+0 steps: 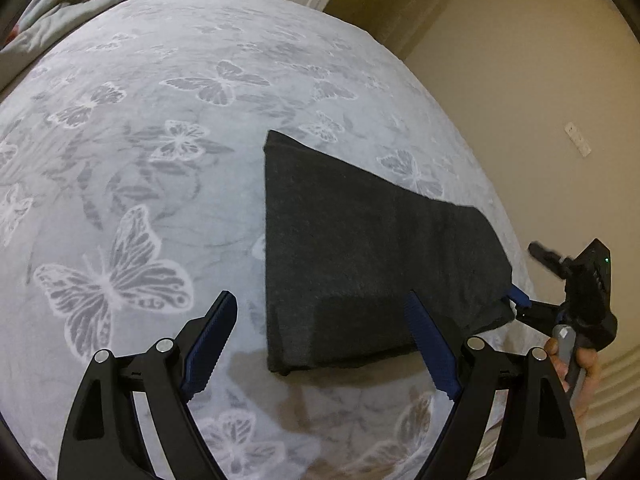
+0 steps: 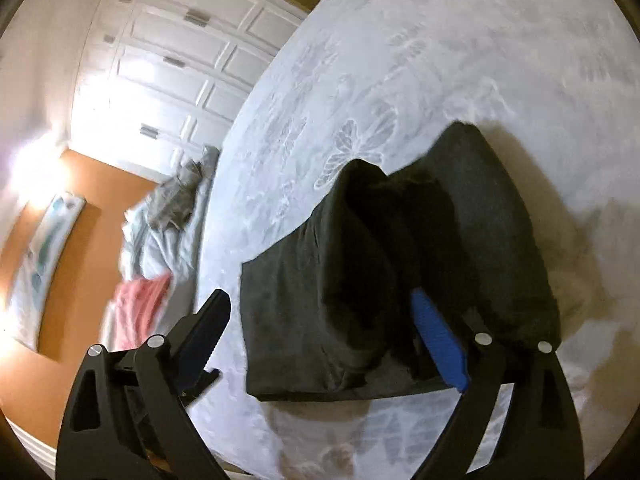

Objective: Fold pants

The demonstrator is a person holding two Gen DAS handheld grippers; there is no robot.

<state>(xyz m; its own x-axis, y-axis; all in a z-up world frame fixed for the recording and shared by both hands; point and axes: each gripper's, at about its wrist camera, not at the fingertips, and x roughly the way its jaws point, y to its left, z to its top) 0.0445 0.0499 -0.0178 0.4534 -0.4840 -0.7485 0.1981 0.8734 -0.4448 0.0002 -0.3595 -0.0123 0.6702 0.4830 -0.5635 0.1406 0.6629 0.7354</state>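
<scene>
Your pants (image 1: 372, 252) are a dark charcoal cloth, matt and slightly fuzzy, like a fleece or a thick knit. The bed cover (image 1: 160, 160) under them is a soft, plush grey cloth with a woven butterfly pattern, and it has no shine. Your left gripper (image 1: 320, 344) has black matt plastic arms, blue ribbed pads (image 1: 212, 344) that look like rubber, and small shiny metal pins. Your right gripper (image 2: 324, 344) looks made the same way. The wardrobe doors (image 2: 172, 60) are white and glossy, with metal handles.
</scene>
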